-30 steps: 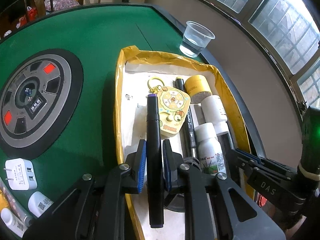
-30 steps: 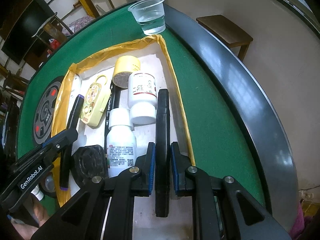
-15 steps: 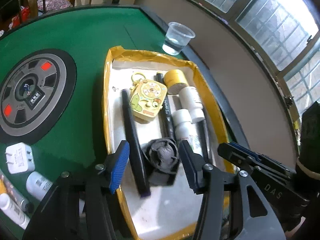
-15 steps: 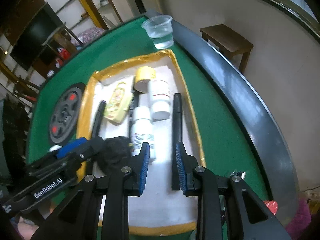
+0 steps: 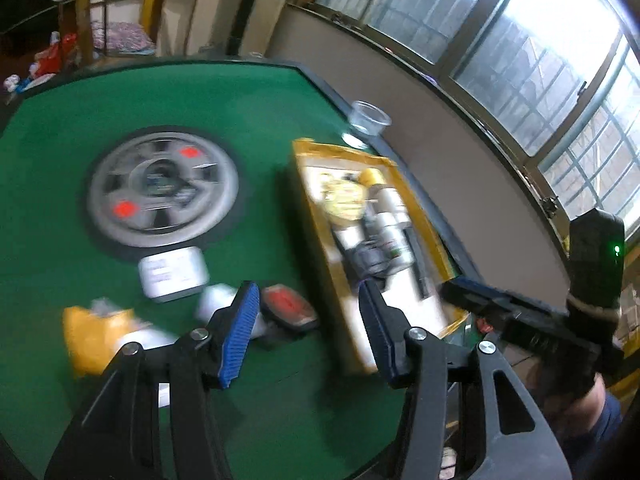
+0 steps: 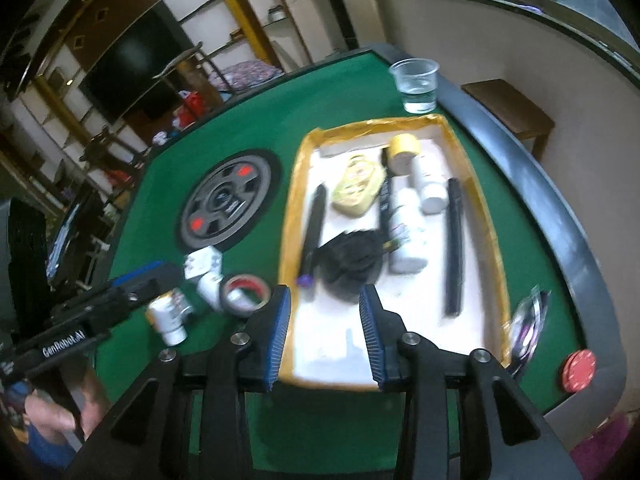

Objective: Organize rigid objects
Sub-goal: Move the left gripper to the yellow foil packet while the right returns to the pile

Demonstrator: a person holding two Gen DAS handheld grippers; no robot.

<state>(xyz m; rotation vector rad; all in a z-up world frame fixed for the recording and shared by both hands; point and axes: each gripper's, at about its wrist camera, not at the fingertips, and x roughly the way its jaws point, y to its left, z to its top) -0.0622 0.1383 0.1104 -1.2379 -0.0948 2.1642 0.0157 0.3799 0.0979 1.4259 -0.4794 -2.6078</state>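
Table: green felt top with a dark raised rim, a round grey dial with red marks set in its middle; windows on one side of the room, shelving and a dark screen on the other.
Tray: shallow yellow-edged tray with a white floor, lying on the felt between the dial and the table's rim.
Cup: clear plastic cup with some water, on the felt just beyond the tray's far end.
In the tray, dial side: dark marker with a purple end lying lengthwise.
In the tray, rim side: black pen lying lengthwise, apart from the marker.
In the tray, between them: yellow cartoon keychain toy, yellow roll, two white bottles lying down, a black round lump; what the lump is cannot be told.
Outside the tray, dial side: white charger plug, tape roll with red inside, small white bottles, all on the felt.
Outside the tray, rim side: red chip and a shiny wrapper.
Left gripper: blue-padded jaws apart with nothing between them, over the felt just off the tray's dial side; the view is blurred.
Right gripper: jaws apart and empty, having just been opening, over the tray's near end, clear of the pen.
Person: a hand grips the left gripper's handle.
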